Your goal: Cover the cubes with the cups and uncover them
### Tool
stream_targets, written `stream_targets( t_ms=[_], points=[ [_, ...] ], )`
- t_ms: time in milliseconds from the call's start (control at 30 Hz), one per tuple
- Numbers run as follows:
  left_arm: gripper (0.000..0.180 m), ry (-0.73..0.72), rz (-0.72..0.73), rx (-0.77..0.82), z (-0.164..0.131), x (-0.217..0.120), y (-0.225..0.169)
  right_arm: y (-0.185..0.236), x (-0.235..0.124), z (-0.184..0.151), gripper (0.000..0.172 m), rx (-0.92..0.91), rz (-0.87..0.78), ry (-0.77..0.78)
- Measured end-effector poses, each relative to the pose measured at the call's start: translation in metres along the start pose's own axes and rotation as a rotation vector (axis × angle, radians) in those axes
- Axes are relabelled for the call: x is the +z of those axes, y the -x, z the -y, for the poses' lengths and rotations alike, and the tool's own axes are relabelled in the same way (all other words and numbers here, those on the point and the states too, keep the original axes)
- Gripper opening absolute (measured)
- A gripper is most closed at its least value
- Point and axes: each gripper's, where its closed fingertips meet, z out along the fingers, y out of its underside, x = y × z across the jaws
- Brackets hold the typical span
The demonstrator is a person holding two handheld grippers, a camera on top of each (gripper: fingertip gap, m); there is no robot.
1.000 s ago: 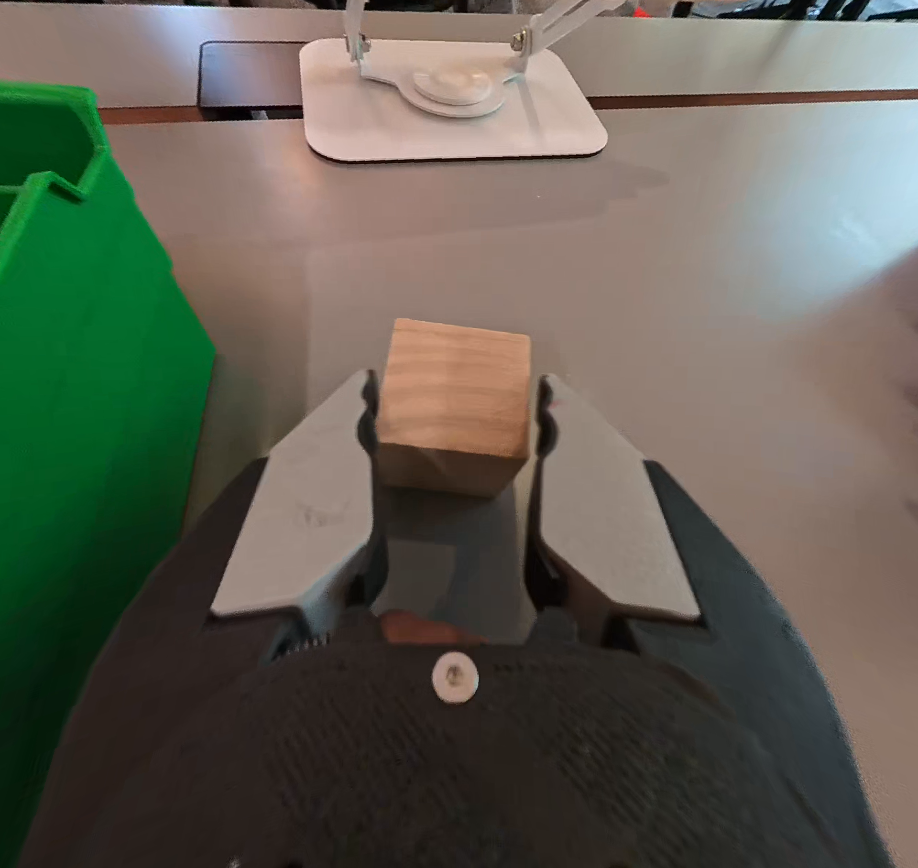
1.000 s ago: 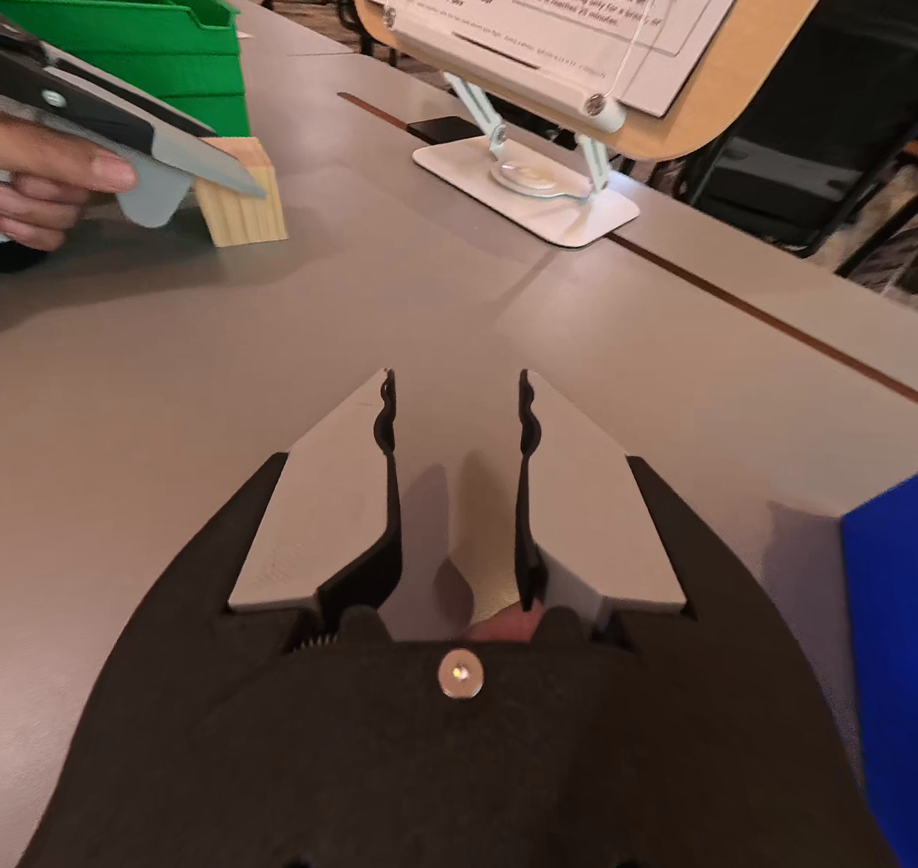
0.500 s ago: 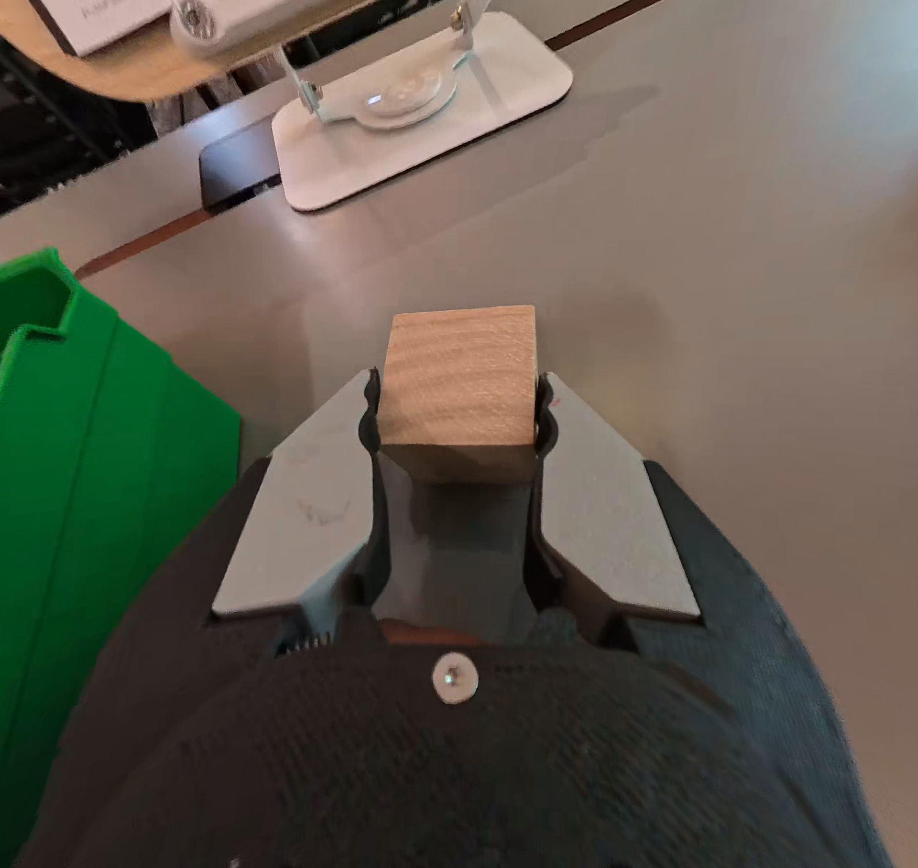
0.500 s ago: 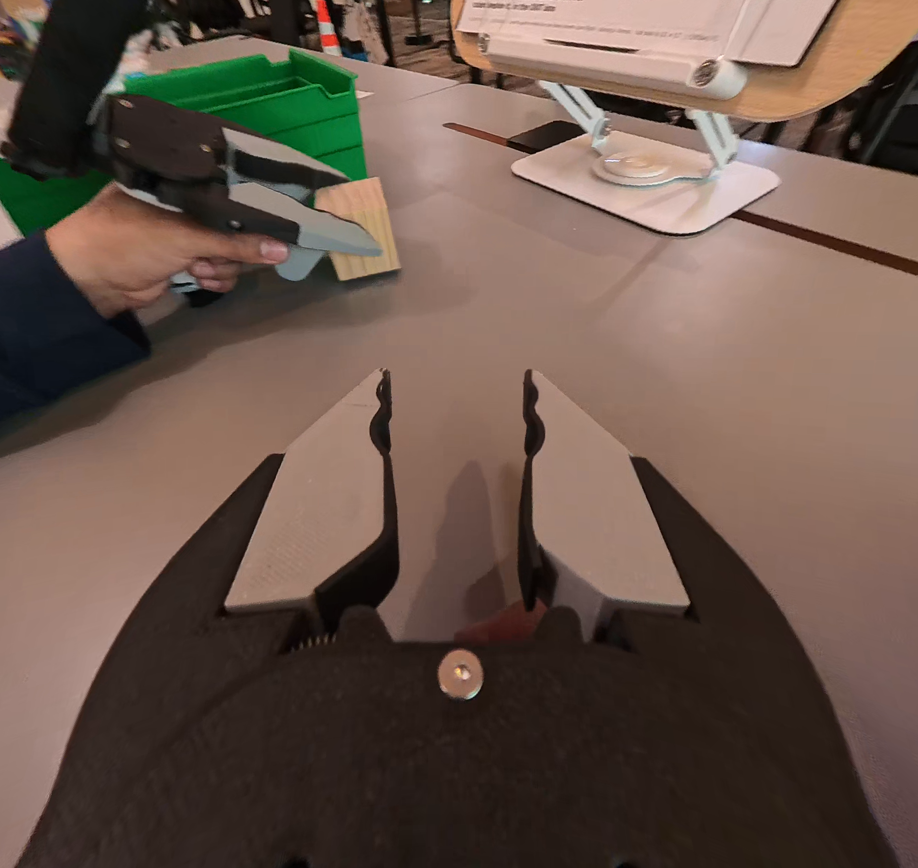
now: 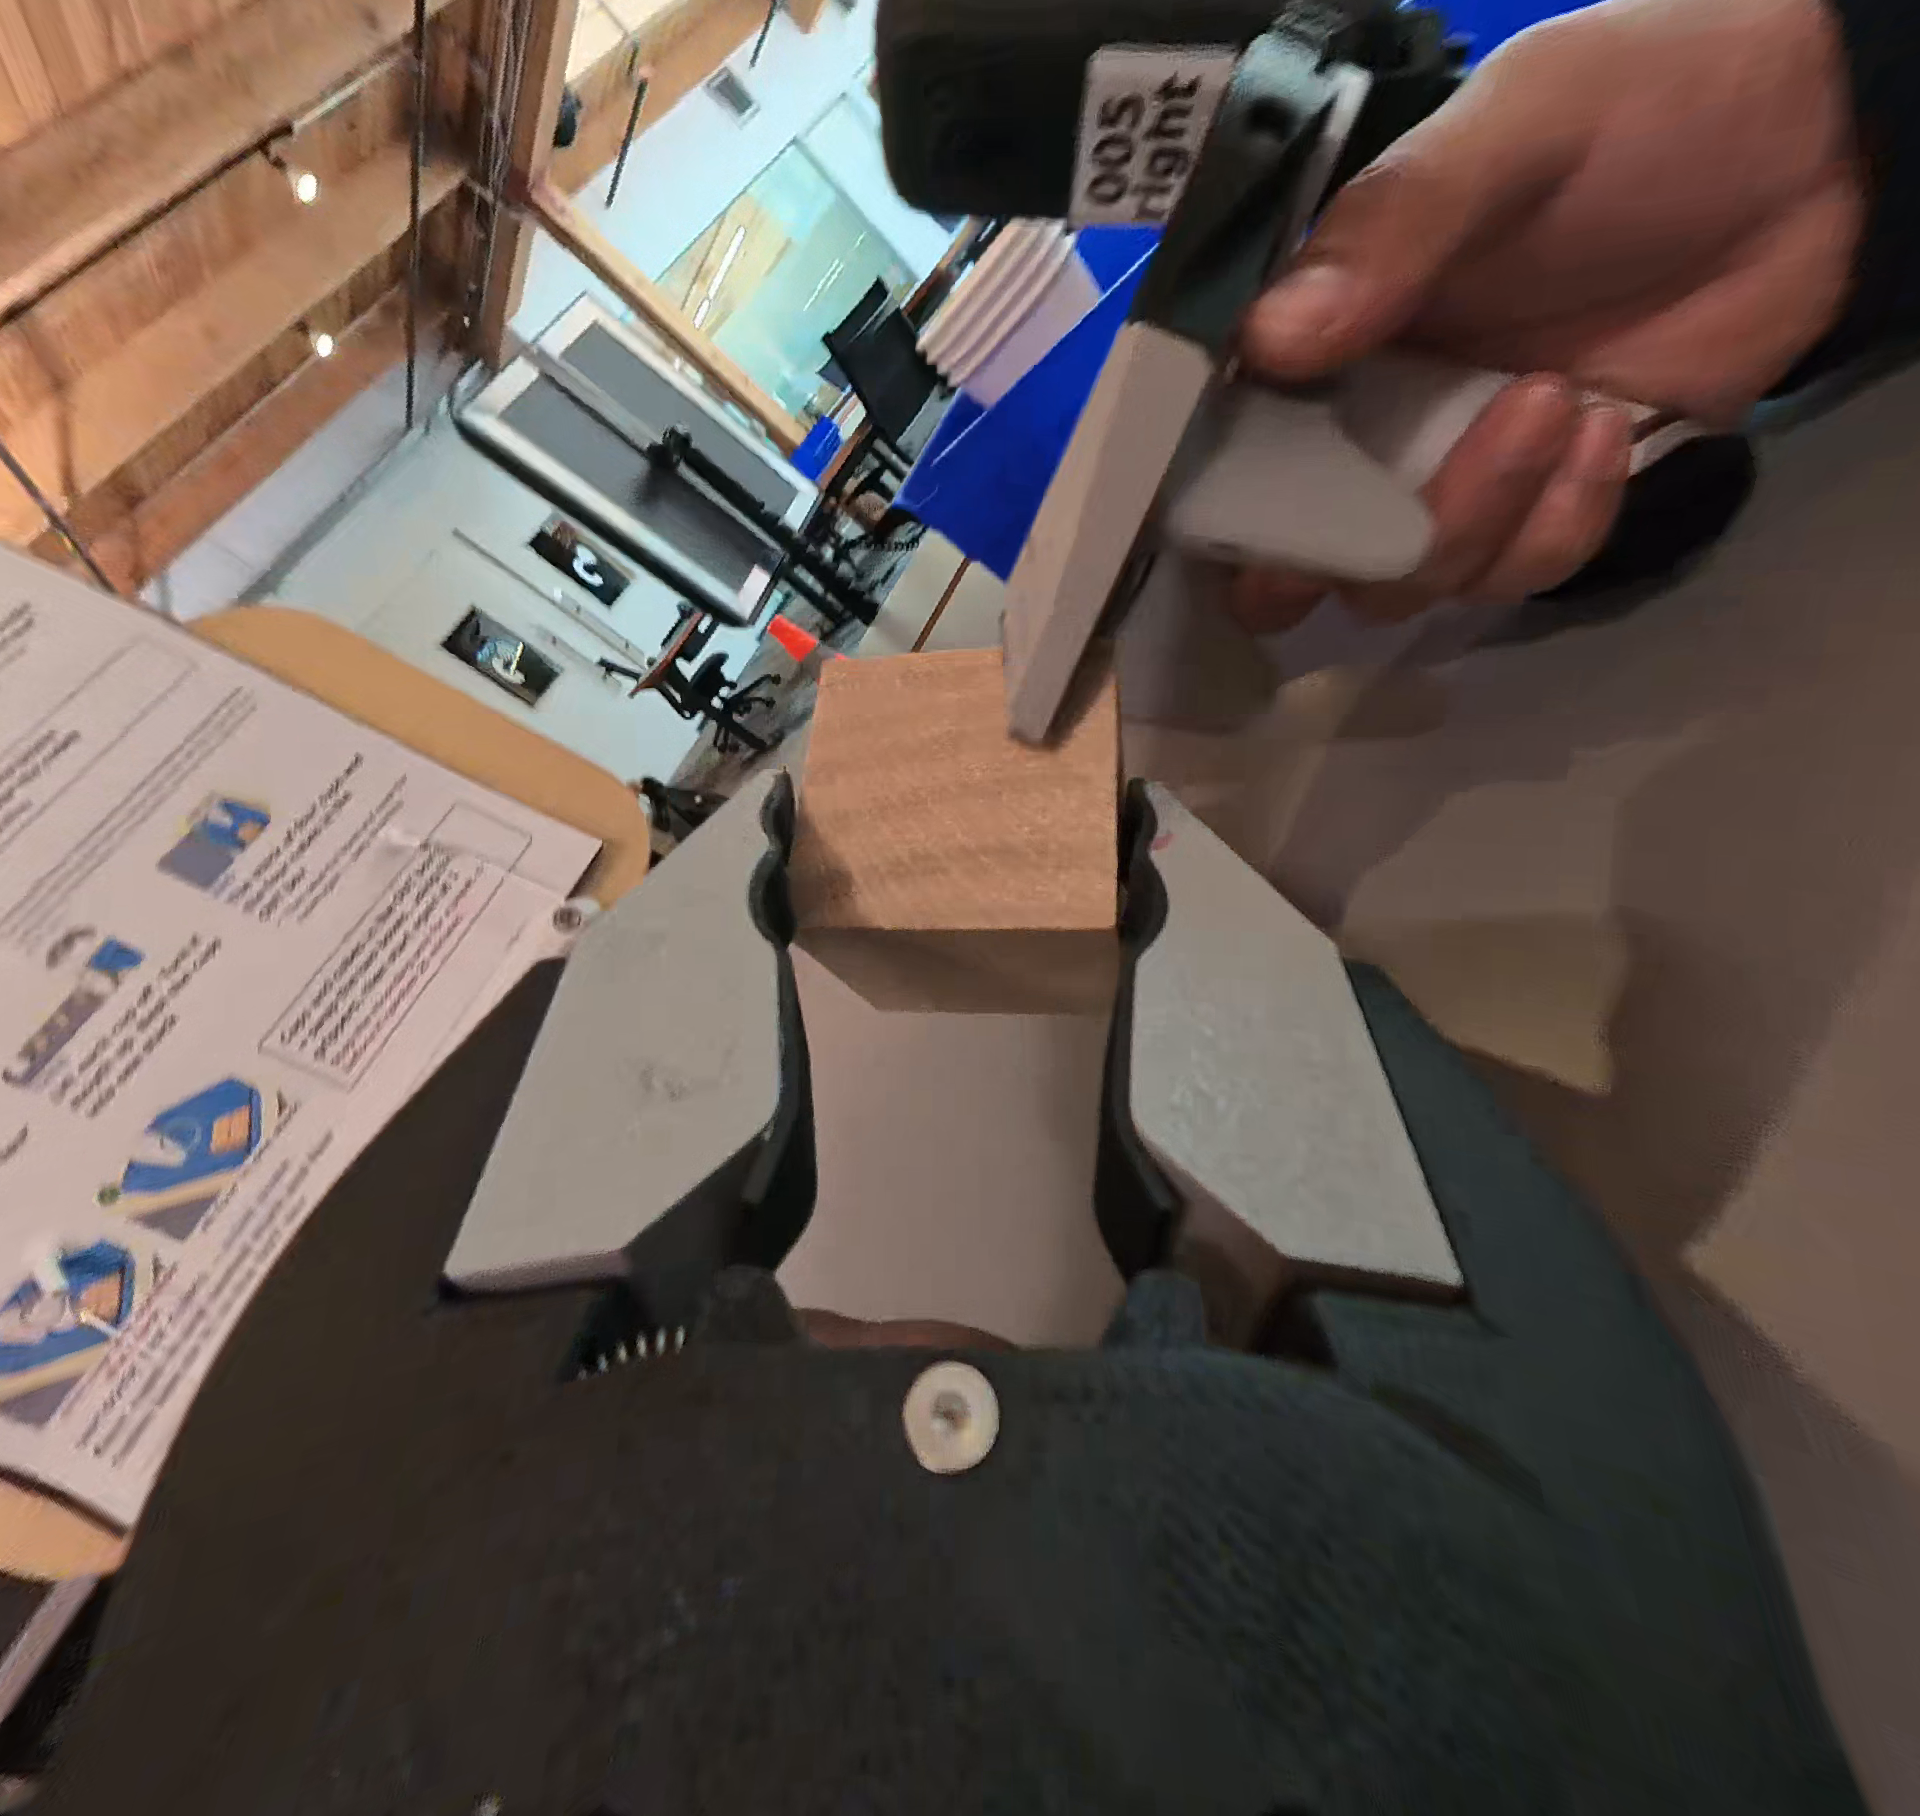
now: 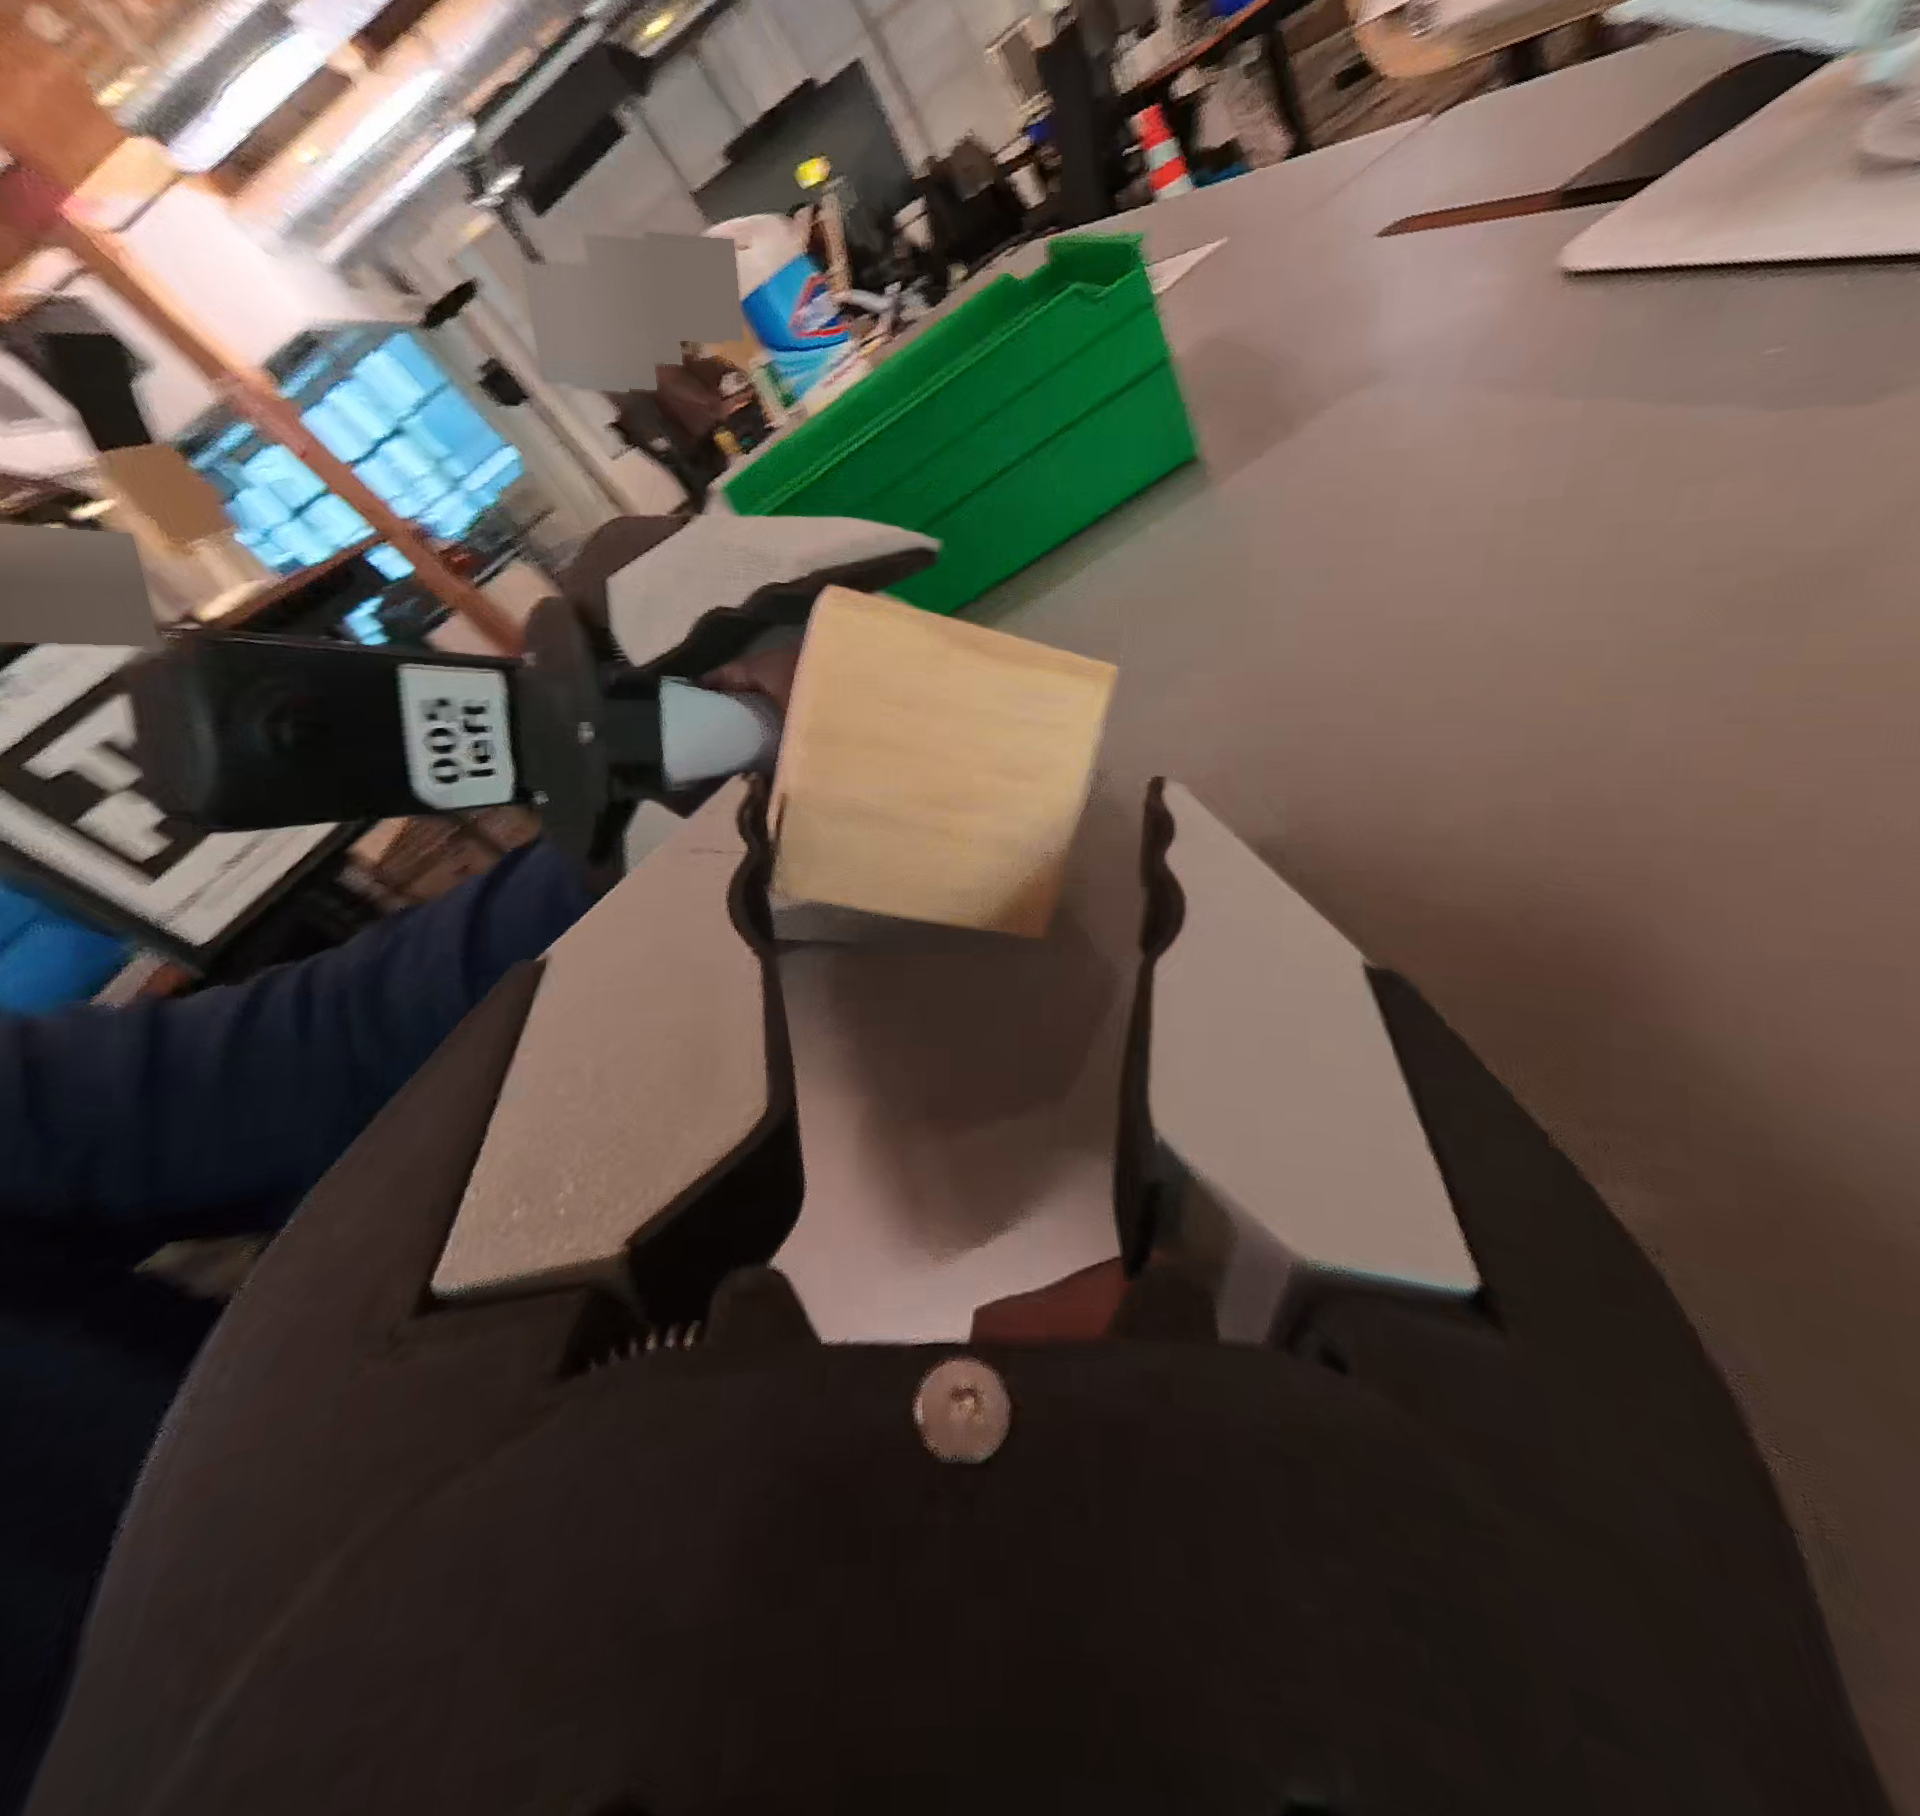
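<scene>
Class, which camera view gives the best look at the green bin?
The right wrist view: the green bin sits whole on the grey table, behind the wooden cube. The left wrist view shows nothing of it.

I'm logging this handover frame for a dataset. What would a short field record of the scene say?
held object: pale wooden cube, lifted above the grey table
left gripper: both pads pressed on the cube's sides
right gripper: jaws open around the cube, gap at its right pad
green plastic bin: on the table beyond the cube
cups: a white stack, far off
</scene>
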Motion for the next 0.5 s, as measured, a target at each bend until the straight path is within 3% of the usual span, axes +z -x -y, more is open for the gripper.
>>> stream_targets(
  t_ms=[33, 67, 267, 500],
  points=[
    [0.062, -0.015, -0.012, 0.016, 0.006, 0.001, -0.006, 0.009, 0.002, -0.003, 0.064, 0.010, 0.055, 0.019],
    [0.062, -0.027, -0.025, 0.017, 0.010, 0.003, -0.011, 0.012, 0.003, -0.006, 0.069, 0.023, 0.078, 0.034],
    [0.061, 0.033, -0.017, -0.007, -0.005, 0.010, -0.018, -0.007, 0.004, -0.013, 0.062, -0.088, -0.080, 0.078],
    [0.051, -0.020, 0.044, -0.026, -0.001, 0.003, -0.005, -0.005, -0.029, 0.019, 0.061, -0.182, -0.234, -0.060]
  ],
)
